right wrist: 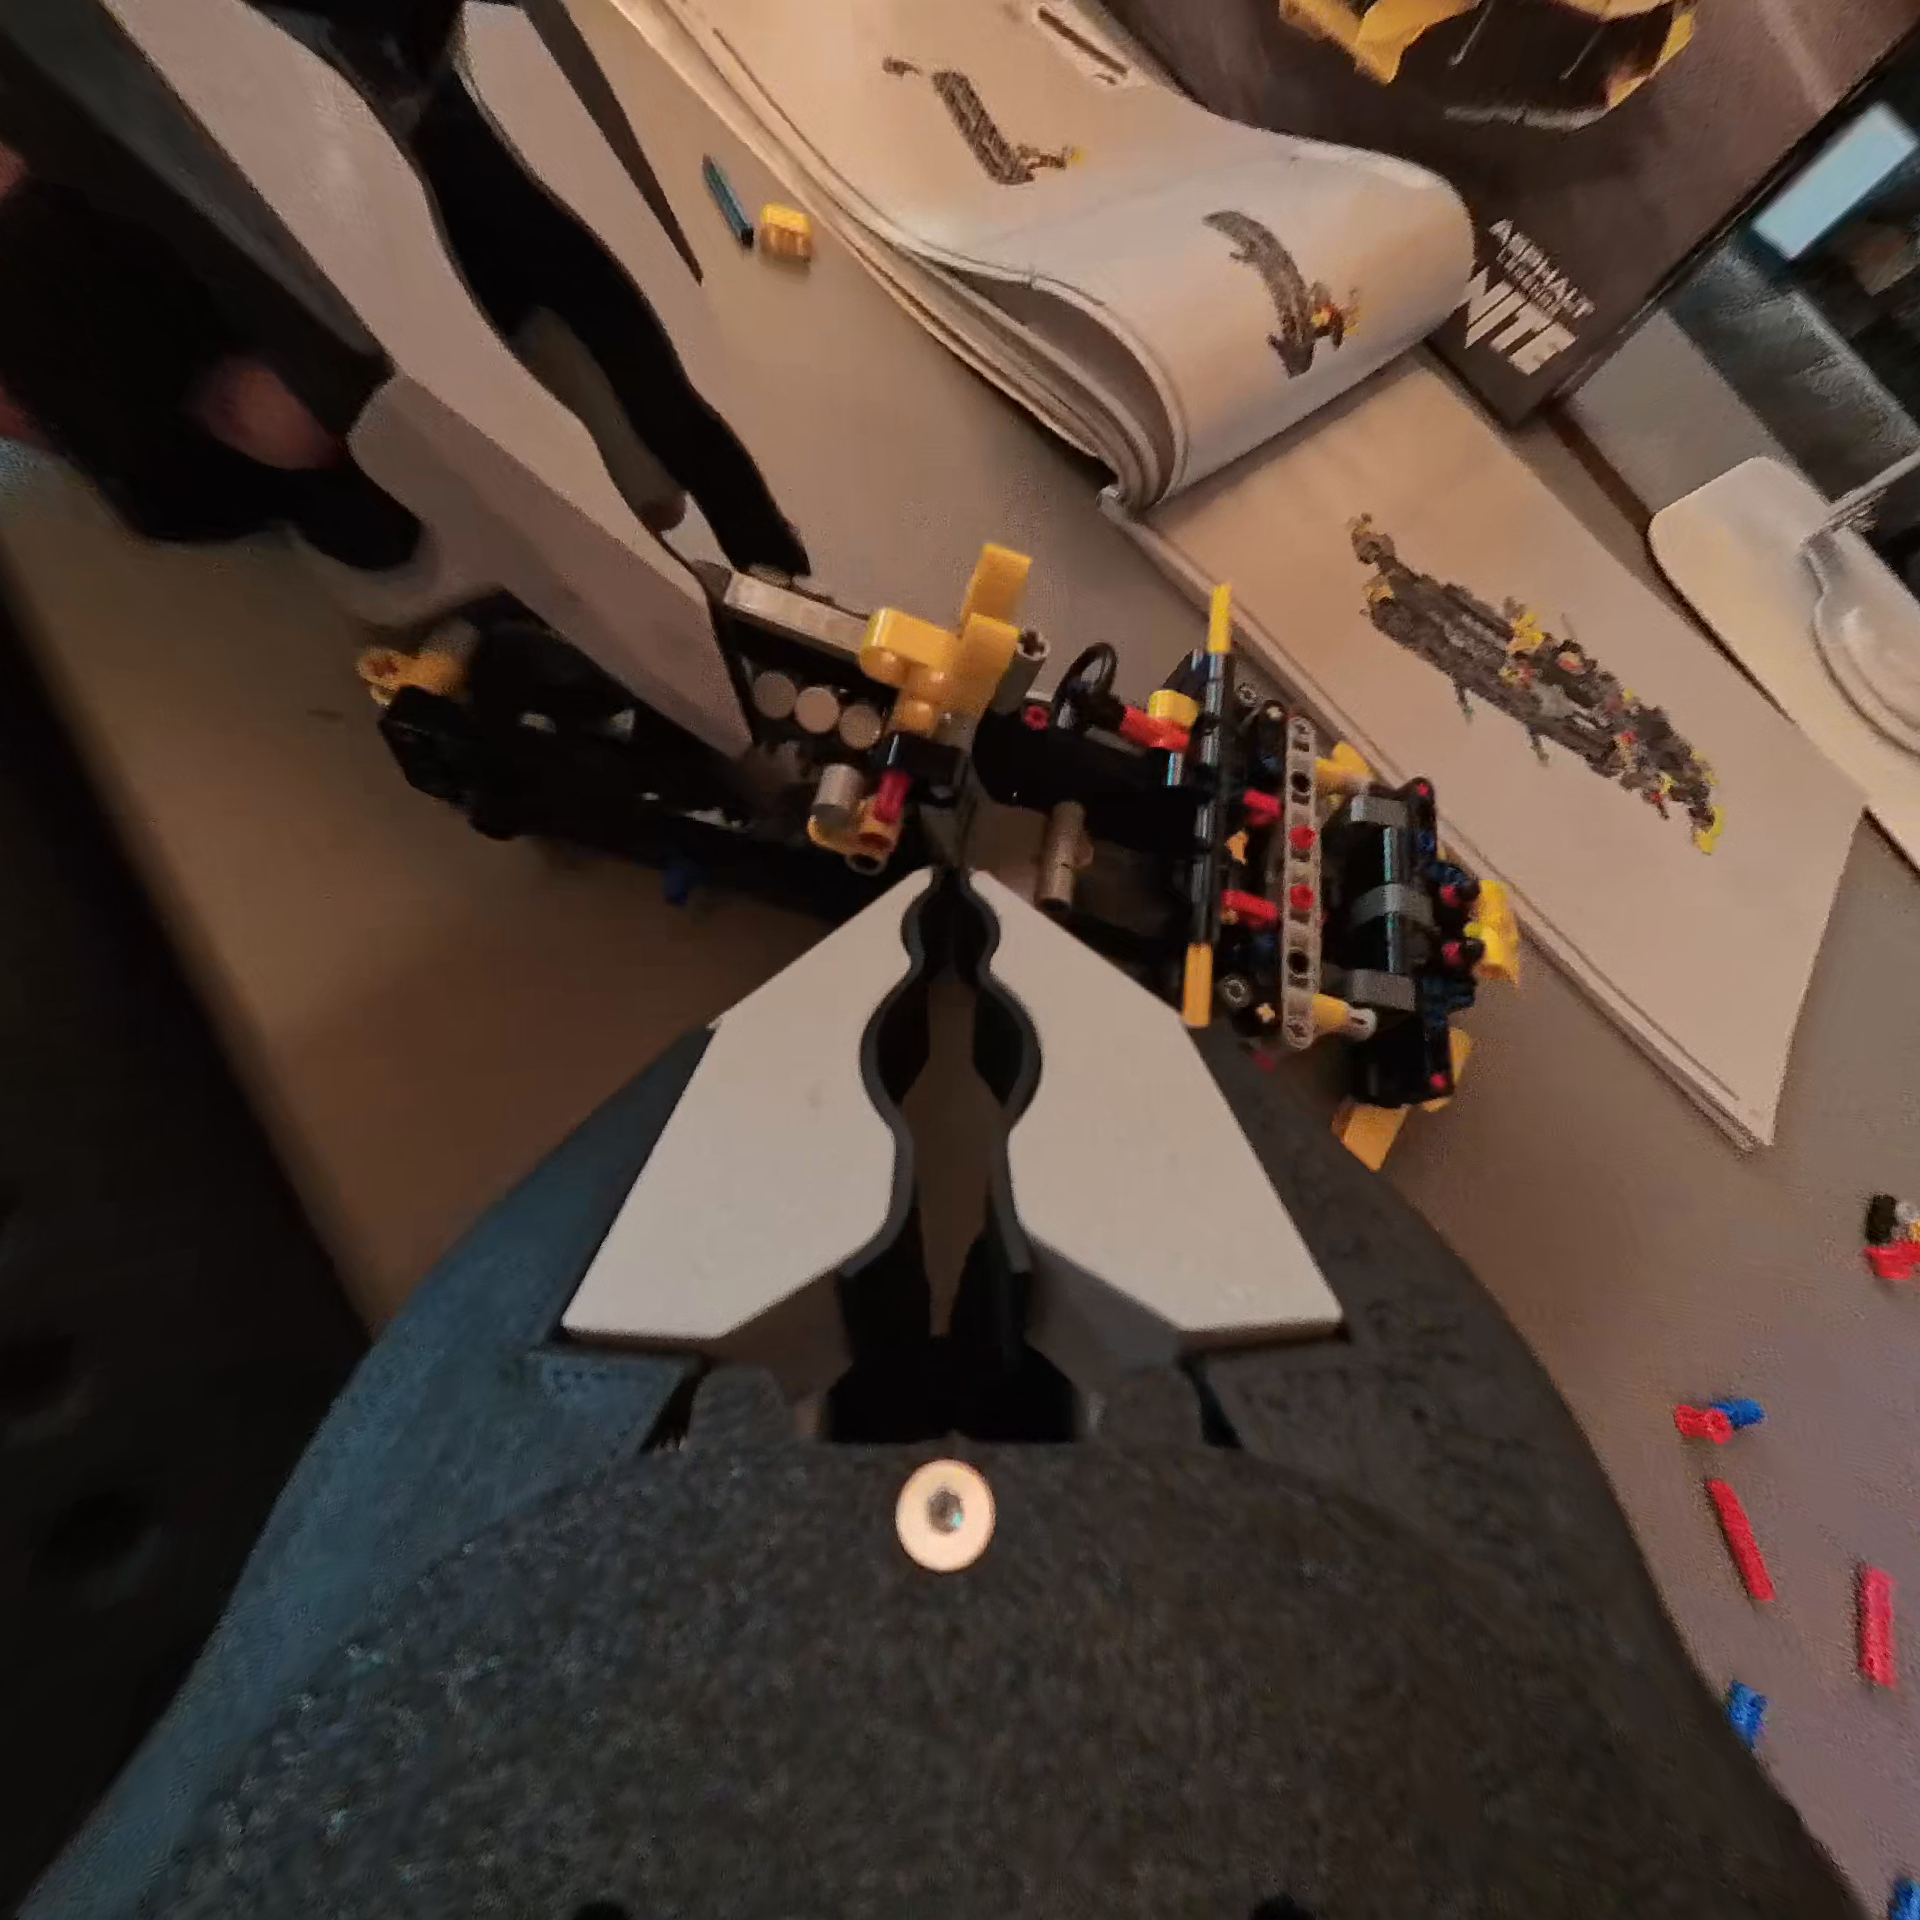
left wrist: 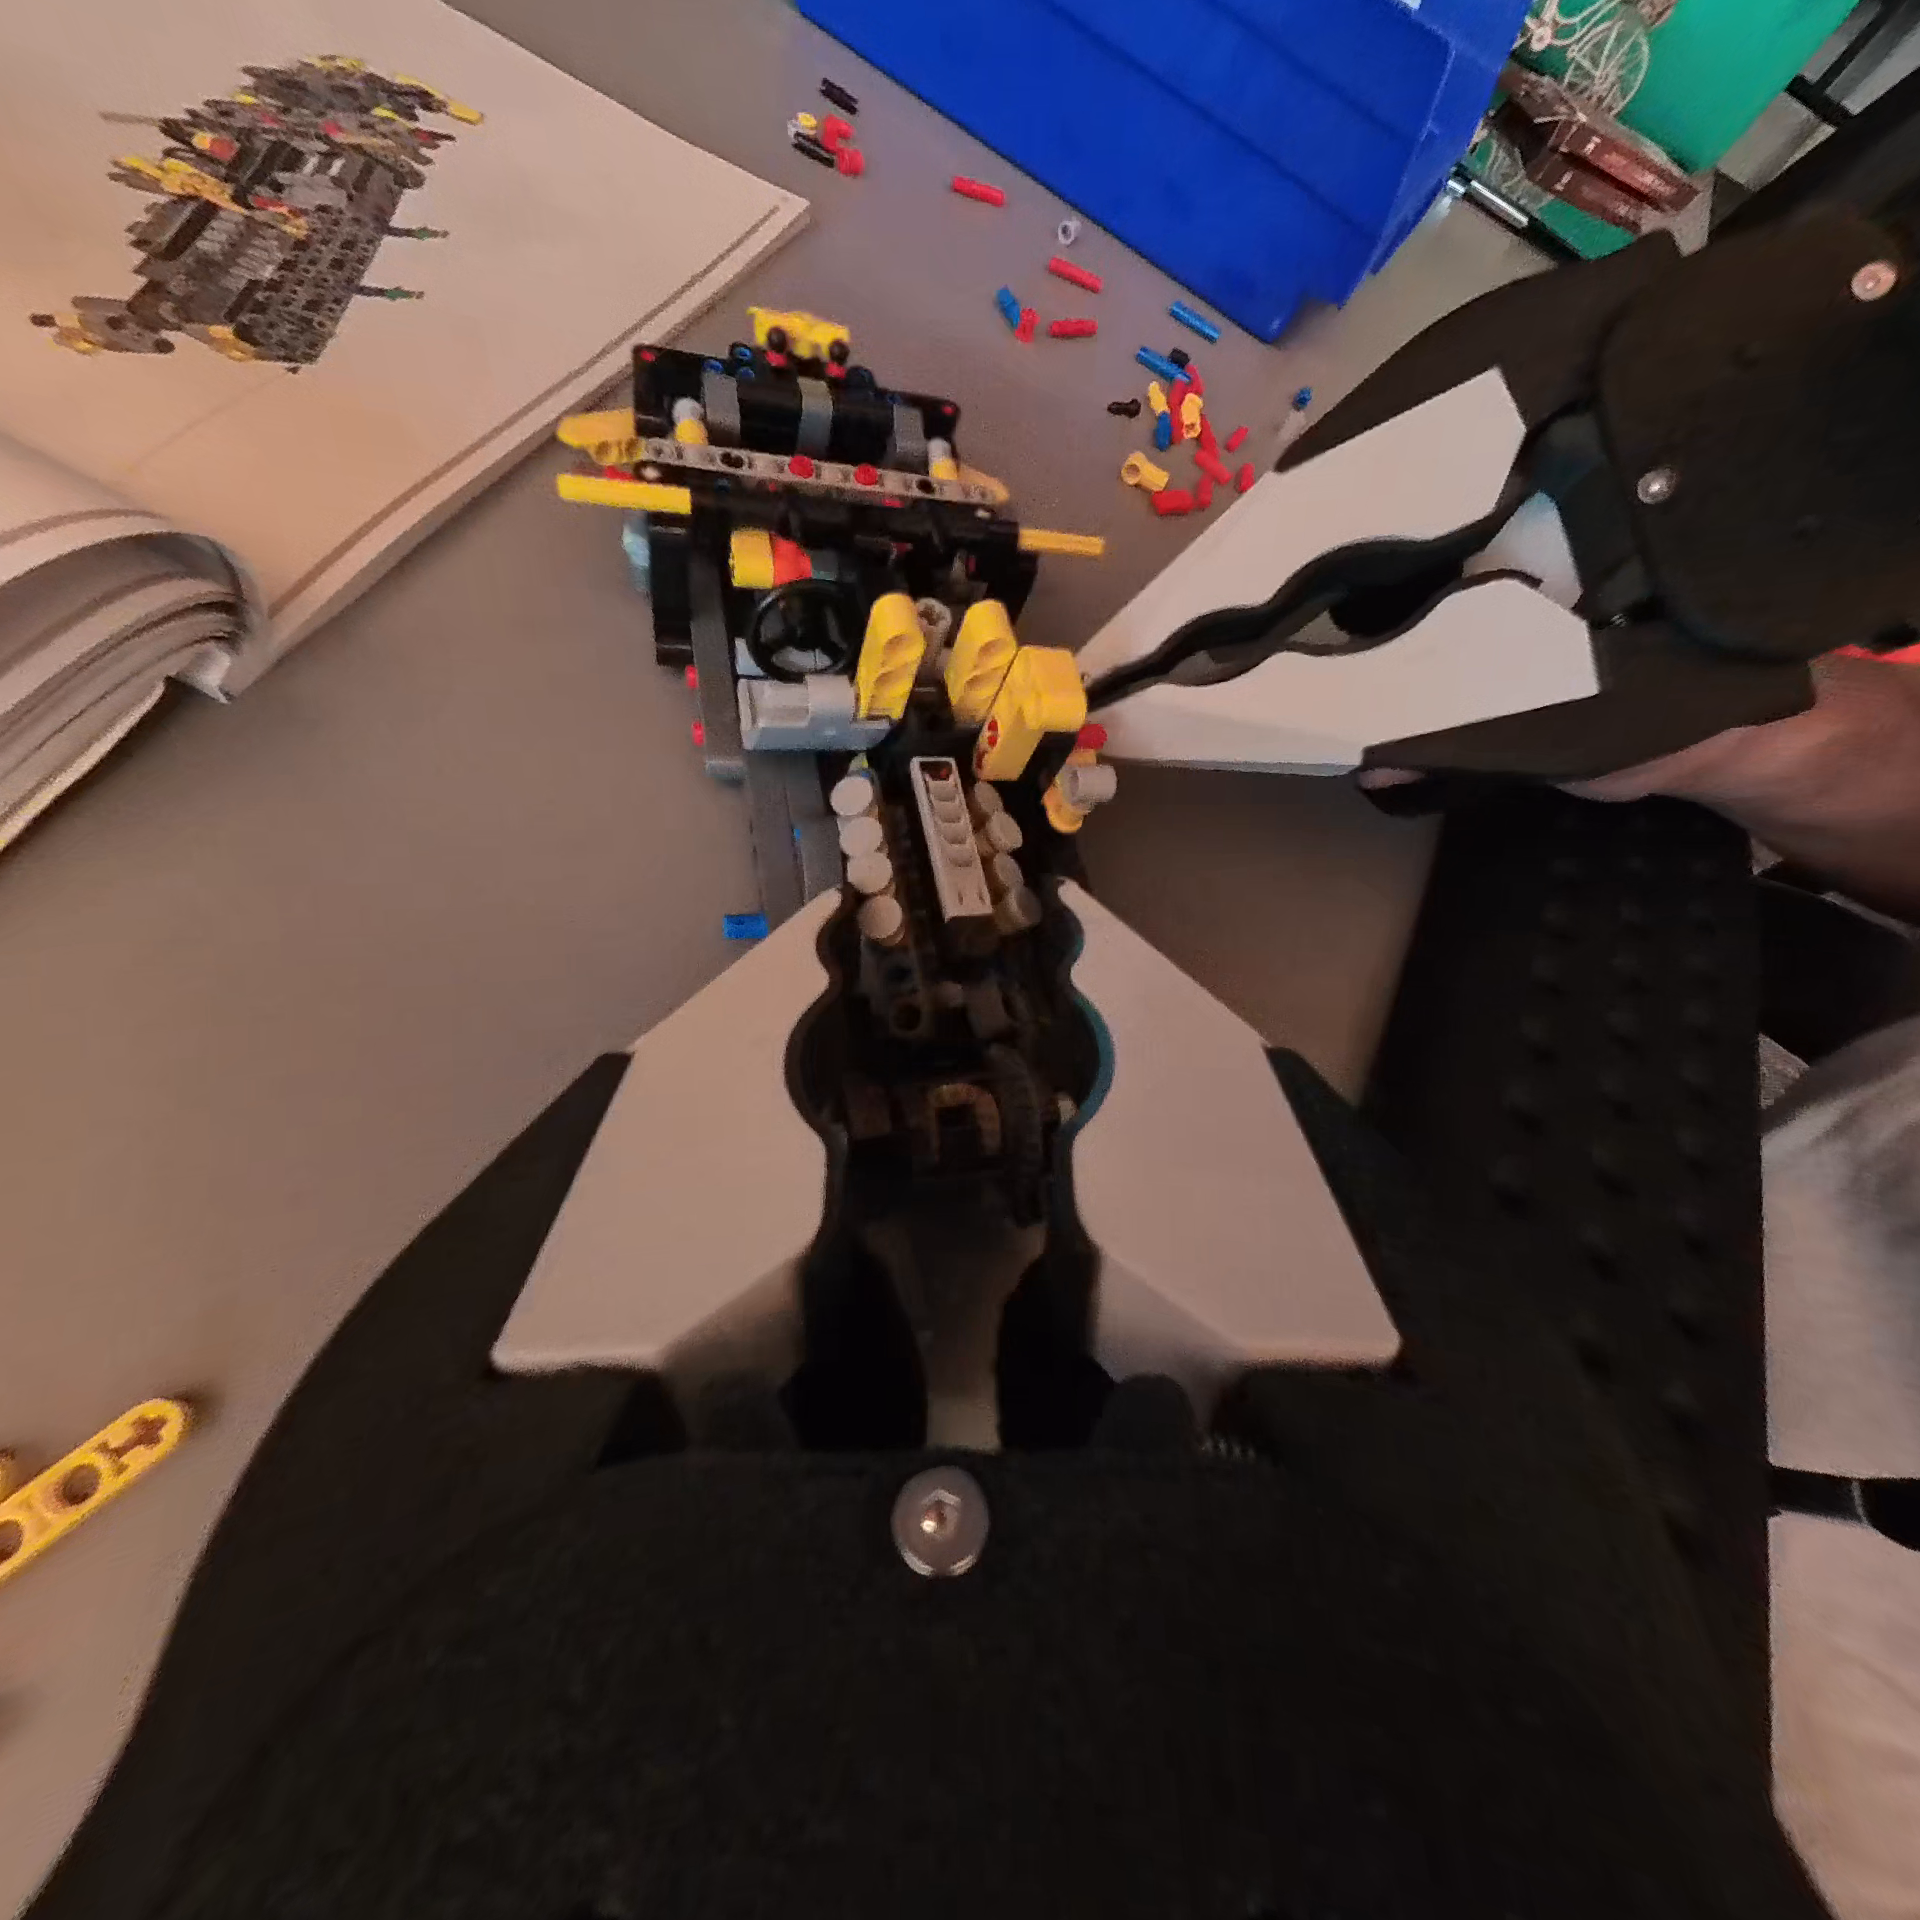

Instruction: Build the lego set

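Observation:
The black, grey and yellow lego model (left wrist: 831, 457) lies on the tan table (left wrist: 312, 1039). My left gripper (left wrist: 948, 899) is shut on its near end, the pads pressing both sides of the block with grey round studs (left wrist: 862, 831) and a grey beam (left wrist: 951, 842). The right wrist view shows the left gripper (right wrist: 753, 634) clamped over that same part of the model (right wrist: 1143, 790). My right gripper (right wrist: 951, 883) is shut, its tips against the black side of the model. In the left wrist view the right gripper (left wrist: 1091, 691) touches a yellow connector (left wrist: 1034, 707).
An open instruction book (left wrist: 312, 312) lies at the left, also in the right wrist view (right wrist: 1558, 727). A blue bin (left wrist: 1195, 125) stands behind. Loose red, blue and yellow pins (left wrist: 1184, 436) are scattered nearby, more (right wrist: 1745, 1538) at the right. A yellow beam (left wrist: 83, 1475) lies near left. My hands' fingertips stand some 5 cm from each other.

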Demonstrator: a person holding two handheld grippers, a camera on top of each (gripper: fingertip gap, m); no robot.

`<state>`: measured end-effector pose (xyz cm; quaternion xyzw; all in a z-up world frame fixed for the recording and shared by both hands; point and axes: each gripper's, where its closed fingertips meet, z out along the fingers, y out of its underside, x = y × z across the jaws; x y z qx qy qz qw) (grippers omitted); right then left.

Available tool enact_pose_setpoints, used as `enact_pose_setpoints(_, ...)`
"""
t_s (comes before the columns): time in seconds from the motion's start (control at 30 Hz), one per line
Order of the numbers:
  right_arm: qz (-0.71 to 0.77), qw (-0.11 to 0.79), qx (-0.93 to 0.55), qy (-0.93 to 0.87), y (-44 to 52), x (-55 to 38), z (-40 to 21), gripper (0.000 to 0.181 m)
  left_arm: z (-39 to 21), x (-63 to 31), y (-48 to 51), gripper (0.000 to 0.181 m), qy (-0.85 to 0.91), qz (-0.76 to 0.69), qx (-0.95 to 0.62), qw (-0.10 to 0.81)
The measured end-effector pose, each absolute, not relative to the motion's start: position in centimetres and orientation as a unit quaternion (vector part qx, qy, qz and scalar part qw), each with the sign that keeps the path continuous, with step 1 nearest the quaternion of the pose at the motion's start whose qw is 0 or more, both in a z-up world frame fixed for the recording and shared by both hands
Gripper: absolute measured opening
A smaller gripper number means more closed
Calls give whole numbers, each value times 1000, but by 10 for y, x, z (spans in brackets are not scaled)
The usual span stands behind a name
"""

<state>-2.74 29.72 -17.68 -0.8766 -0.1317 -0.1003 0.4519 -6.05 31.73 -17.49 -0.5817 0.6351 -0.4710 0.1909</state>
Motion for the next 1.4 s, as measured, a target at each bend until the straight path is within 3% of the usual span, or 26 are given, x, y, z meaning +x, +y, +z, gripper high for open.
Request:
enact_pose_setpoints(0.07,-102,451,-877,-131,295,-27,-176,0,-176,-61,315,36,646,-461,-574,202)
enact_pose_setpoints(0.3,6,392,-913,-111,278,-38,-199,31,-175,-61,318,36,638,-469,-579,194)
enact_pose_setpoints(0.57,13,410,-908,-92,292,-33,-197,20,-170,-59,326,35,575,-532,-608,128)
enact_pose_setpoints(0.67,-5,404,-911,-87,297,-27,-199,5,-170,-59,326,36,578,-529,-608,132)
enact_pose_setpoints(0.77,-6,419,-905,-75,298,-26,-187,5,-167,-61,329,38,579,-525,-604,157)
enact_pose_setpoints(0.97,-39,433,-899,-53,300,-26,-169,3,-131,-76,341,39,573,-520,-562,293)
enact_pose_setpoints(1.2,-85,432,-893,-90,303,-33,-160,4,-140,-83,310,37,610,-484,-577,246)
enact_pose_setpoints(1.3,-70,436,-893,-89,302,-37,-163,4,-155,-81,306,13,625,-469,-591,199)
enact_pose_setpoints(1.4,-64,444,-890,-79,302,-34,-165,4,-155,-77,305,10,612,-487,-603,153)
